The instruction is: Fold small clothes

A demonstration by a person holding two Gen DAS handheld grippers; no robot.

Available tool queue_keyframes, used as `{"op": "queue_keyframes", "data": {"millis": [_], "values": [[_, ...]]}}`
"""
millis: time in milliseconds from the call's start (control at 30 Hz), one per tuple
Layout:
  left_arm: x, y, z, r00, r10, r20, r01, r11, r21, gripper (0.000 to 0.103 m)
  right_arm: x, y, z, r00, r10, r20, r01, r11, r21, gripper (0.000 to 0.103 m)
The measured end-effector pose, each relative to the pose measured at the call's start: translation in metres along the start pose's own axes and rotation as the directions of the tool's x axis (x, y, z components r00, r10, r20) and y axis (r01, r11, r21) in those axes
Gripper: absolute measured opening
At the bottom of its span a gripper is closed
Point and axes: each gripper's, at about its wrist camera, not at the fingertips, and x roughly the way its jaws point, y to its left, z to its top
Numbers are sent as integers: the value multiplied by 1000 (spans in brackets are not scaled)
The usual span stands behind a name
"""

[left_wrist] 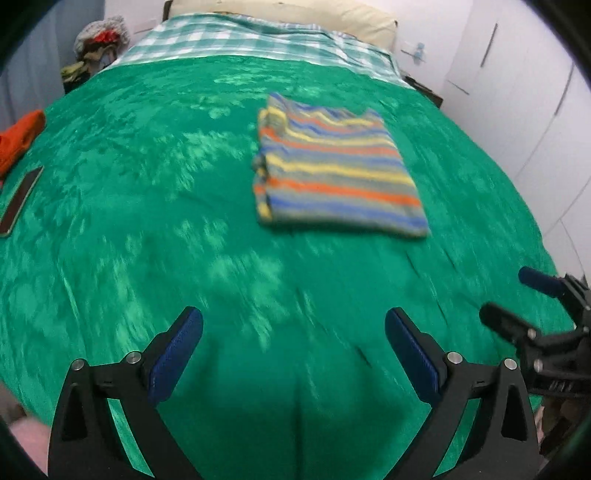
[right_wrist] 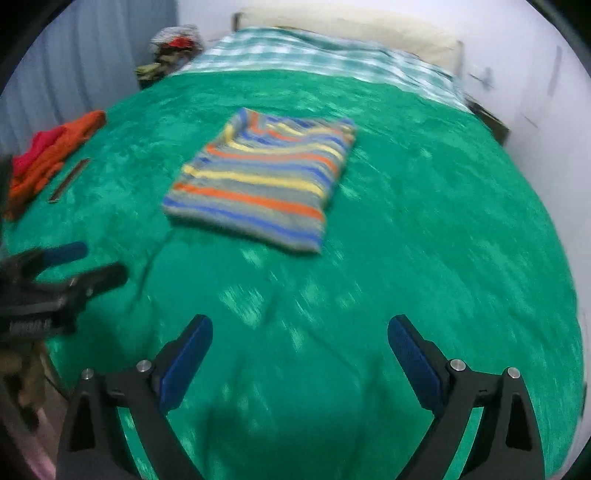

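A striped garment (left_wrist: 332,166) in grey, blue, orange and yellow lies folded into a flat rectangle on the green bedspread (left_wrist: 166,221); it also shows in the right wrist view (right_wrist: 266,177). My left gripper (left_wrist: 293,321) is open and empty, well short of the garment above the near part of the bed. My right gripper (right_wrist: 300,328) is open and empty, also well short of it. The right gripper shows at the right edge of the left wrist view (left_wrist: 517,291). The left gripper shows at the left edge of the right wrist view (right_wrist: 92,262).
Orange and red clothes (right_wrist: 51,155) lie at the bed's left edge, with a dark phone (left_wrist: 18,201) beside them. A checked sheet (left_wrist: 251,40) and a pillow (left_wrist: 295,11) lie at the head. A heap of clothes (left_wrist: 99,40) stands beyond the far left corner. White cupboards (left_wrist: 535,110) stand on the right.
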Motion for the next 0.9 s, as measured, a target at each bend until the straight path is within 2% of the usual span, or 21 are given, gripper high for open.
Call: {"op": "queue_keyframes", "data": {"millis": [167,333,567,900], "values": [[-2,-10,-28,999,-36,-12,36,998,-49,99,-9,-10,-22,996,-88,-25,89,995,48,95],[-4,-26,-47,1000,-21,-16,21,999,29,99,-22,-25,-44,990,-134,-32,136,987,89,95],[-12,-34,-50,1000,-20,15,19,998,67,99,-35,-33,-57,983,-181,-19,182,977,108,95],[-14,-25,-50,1000,-7,26,7,999,34,99,-42,-32,-59,978,-211,-3,210,971,112,95]]}}
